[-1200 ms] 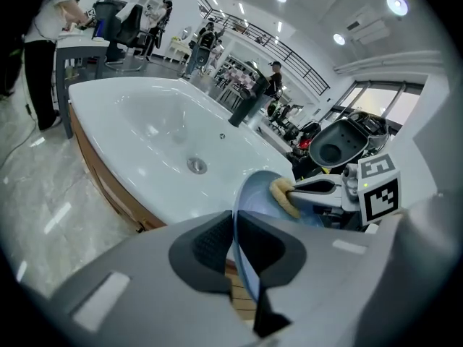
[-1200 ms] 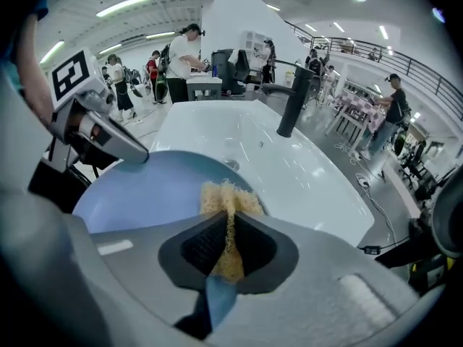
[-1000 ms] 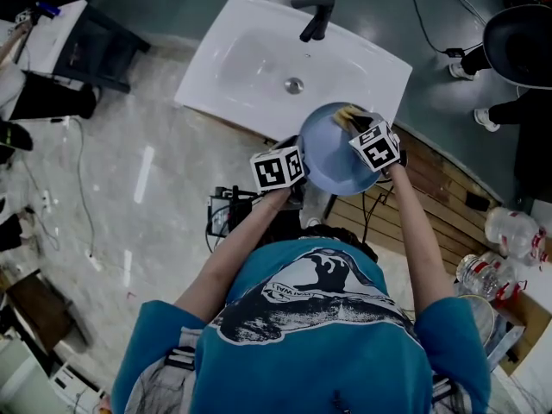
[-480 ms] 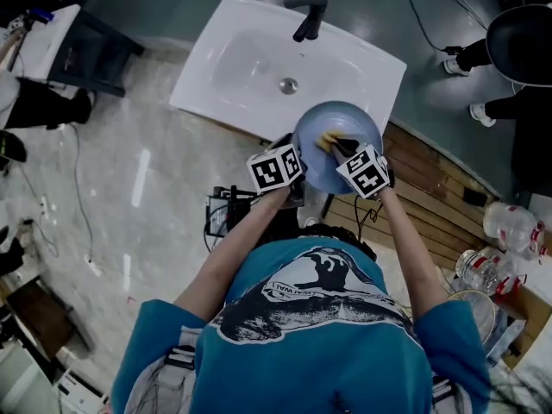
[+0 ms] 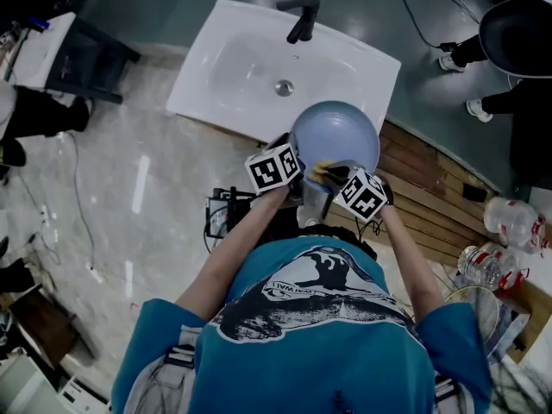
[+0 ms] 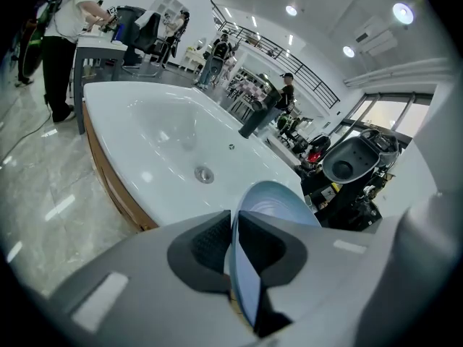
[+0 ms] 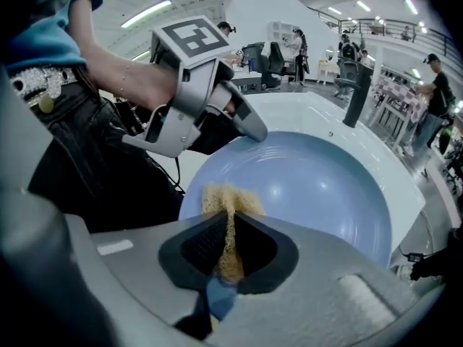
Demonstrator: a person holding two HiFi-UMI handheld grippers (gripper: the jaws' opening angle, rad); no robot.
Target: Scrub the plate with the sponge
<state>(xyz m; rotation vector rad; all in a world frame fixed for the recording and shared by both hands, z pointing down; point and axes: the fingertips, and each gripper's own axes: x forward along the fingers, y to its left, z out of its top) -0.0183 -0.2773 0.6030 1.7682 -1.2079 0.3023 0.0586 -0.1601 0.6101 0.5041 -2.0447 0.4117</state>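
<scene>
Pale marble flooring (image 5: 112,188) spreads out below me. A white sink (image 5: 250,67) stands at the far side, with its black faucet (image 5: 302,17) on the back rim and the drain (image 5: 284,87) in the middle of the basin. To the right of the sink I see a strip of wooden planking (image 5: 431,188).

I have the blue plate (image 5: 336,132) raised by the sink's near right corner. In the head view it overlaps the basin's front edge. My left gripper (image 6: 233,244) is clamped on the plate's rim. In the left gripper view the two dark pads sit close together with the thin edge of the plate pinched between them. From there the plate runs away edge-on toward the sink.

My right gripper (image 7: 230,248) is closed on the yellow sponge (image 7: 230,194). The sponge is squashed flat between the pads. Its free end bulges out past the jaw tips and presses against the plate's hollow face, low down near the rim on the side closest to me. In the right gripper view the left gripper's tips bite the rim at the plate's upper left, a little apart from the sponge. From the head view the sponge sits at the plate's near edge, between the two grippers.
</scene>
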